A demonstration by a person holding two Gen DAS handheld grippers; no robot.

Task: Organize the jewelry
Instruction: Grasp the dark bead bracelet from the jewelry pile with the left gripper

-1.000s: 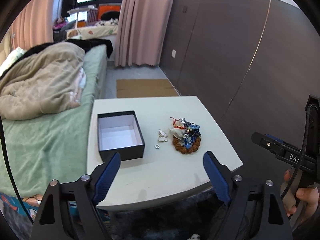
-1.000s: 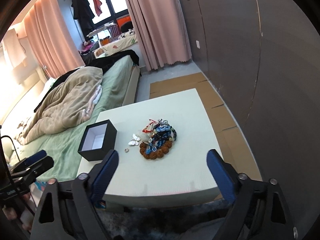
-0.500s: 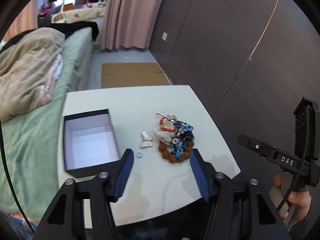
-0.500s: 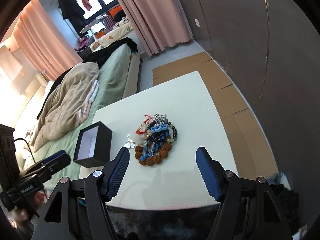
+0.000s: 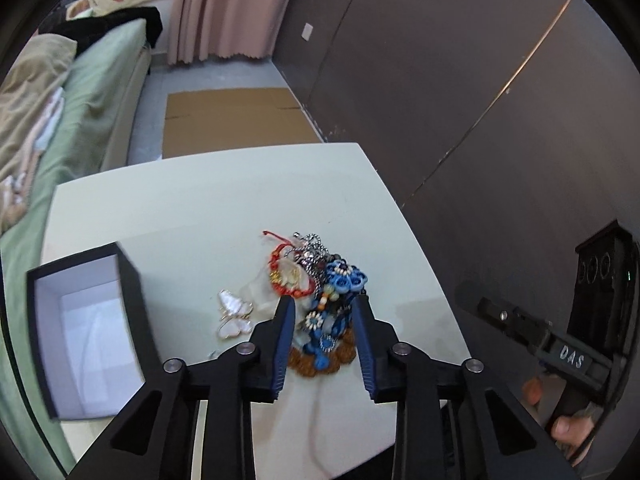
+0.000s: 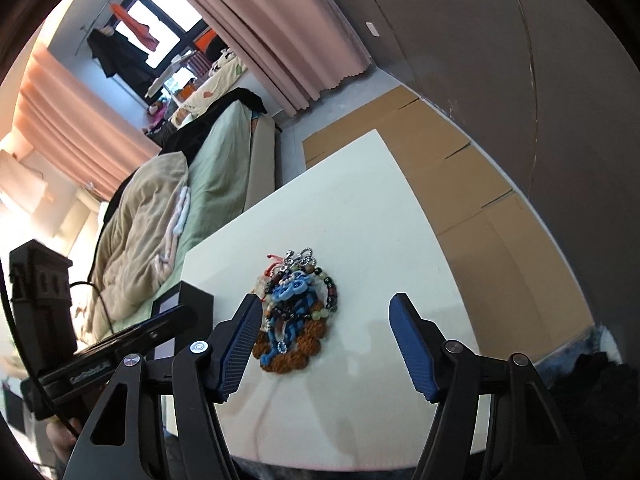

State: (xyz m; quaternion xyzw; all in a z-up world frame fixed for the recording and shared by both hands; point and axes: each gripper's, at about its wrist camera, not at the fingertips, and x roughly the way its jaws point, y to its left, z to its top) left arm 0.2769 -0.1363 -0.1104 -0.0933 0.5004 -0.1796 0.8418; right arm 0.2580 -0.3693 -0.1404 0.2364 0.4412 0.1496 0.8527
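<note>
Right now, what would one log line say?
left gripper: jaws just closing, straddling jewelry pile | right gripper: open, nearing pile | black box: empty

Bed (image 5: 100, 92) with green sheet left of white table (image 5: 208, 208); beige duvet (image 6: 140, 216) bunched on it, black garment (image 6: 224, 108) at far end. Pink curtains (image 5: 224, 4) behind. Flattened cardboard (image 5: 232, 120) on floor beside dark panelled wall (image 5: 460, 80). Orange cloth (image 6: 140, 28) hangs at window.
</note>
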